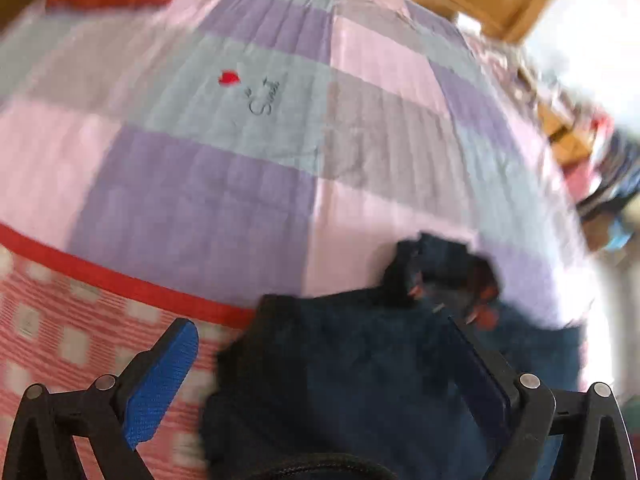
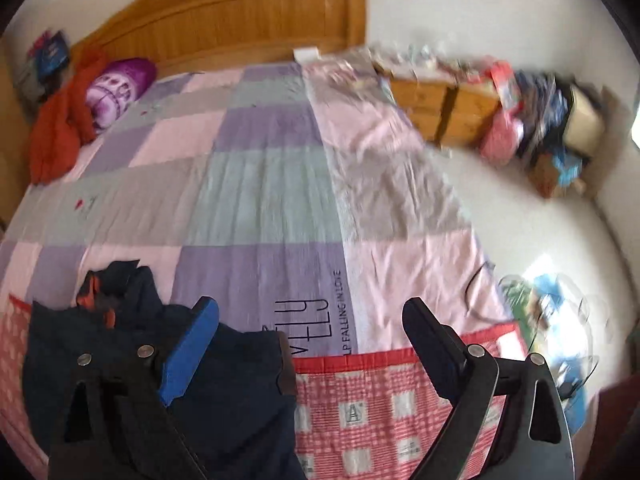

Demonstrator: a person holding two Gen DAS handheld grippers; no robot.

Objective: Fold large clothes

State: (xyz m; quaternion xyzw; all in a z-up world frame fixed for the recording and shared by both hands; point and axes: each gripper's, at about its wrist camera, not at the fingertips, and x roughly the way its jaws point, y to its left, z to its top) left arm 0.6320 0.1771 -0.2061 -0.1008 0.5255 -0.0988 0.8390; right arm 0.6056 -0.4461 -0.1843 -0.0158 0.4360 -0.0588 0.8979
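A dark navy garment (image 1: pixel 352 364) with orange-red trim lies bunched near the foot edge of the bed, partly over the red checked cover. In the left wrist view it fills the lower middle, below and between the wide-spread fingers of my left gripper (image 1: pixel 320 328), which is open and not pressing on it. In the right wrist view the garment (image 2: pixel 236 384) sits at the lower left, behind the blue pad (image 2: pixel 192 352). My right gripper (image 2: pixel 312 308) is open over the quilt with nothing between its fingers.
The bed carries a pink, purple and teal patchwork quilt (image 2: pixel 260 184) and a red checked cover (image 2: pixel 360 412) at the foot. A wooden headboard (image 2: pixel 240 12), a red cloth (image 2: pixel 60 128) and a purple pillow (image 2: pixel 120 84) are at the head. A cluttered wooden cabinet (image 2: pixel 448 104) and bags (image 2: pixel 552 320) stand on the floor to the right.
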